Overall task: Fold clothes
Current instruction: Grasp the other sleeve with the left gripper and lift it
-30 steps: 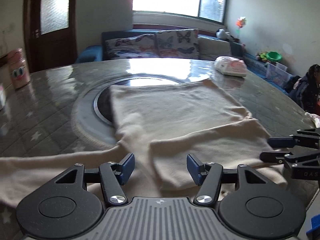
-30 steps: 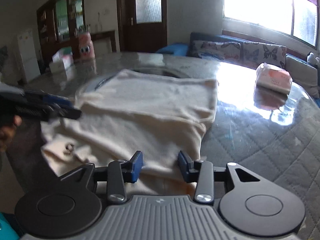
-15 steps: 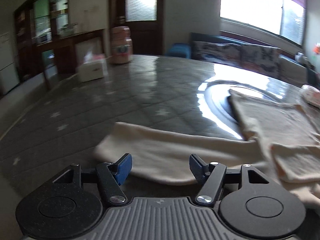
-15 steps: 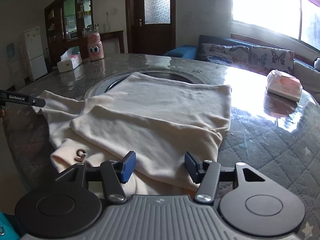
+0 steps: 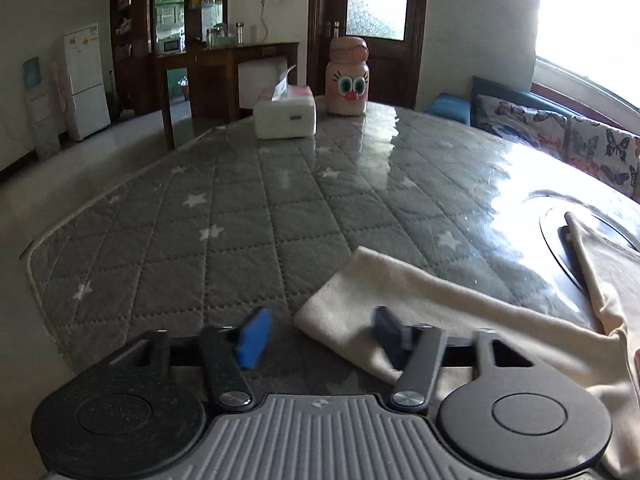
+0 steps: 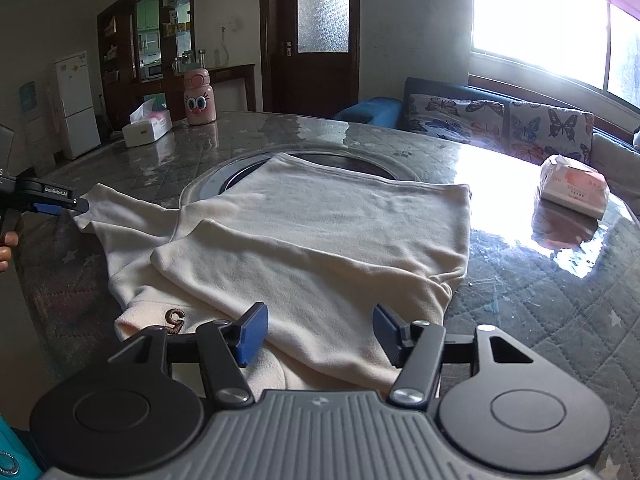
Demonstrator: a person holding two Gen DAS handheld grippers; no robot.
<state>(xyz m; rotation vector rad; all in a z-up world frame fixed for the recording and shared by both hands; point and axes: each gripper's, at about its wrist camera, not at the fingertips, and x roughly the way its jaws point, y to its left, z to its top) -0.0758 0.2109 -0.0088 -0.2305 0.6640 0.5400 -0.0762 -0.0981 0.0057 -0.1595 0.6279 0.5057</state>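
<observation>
We find the left tool [image 5: 318, 336] closing around the outstretched sleeve [image 5: 360, 300] end; the right tool [image 6: 318, 334] hangs wide, opening, empty. Next: grip, fold the sleeve inward.

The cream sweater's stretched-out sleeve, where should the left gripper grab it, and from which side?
Grip the sleeve at its cuff end, coming from the bare table beyond it: it lies flat and free there. The left gripper is closing around the cuff corner, not yet pinching.

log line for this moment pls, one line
step: grab sleeve | left gripper: closing around sleeve cuff | right gripper: opening over shirt, nothing held | shirt: partly folded on table
</observation>
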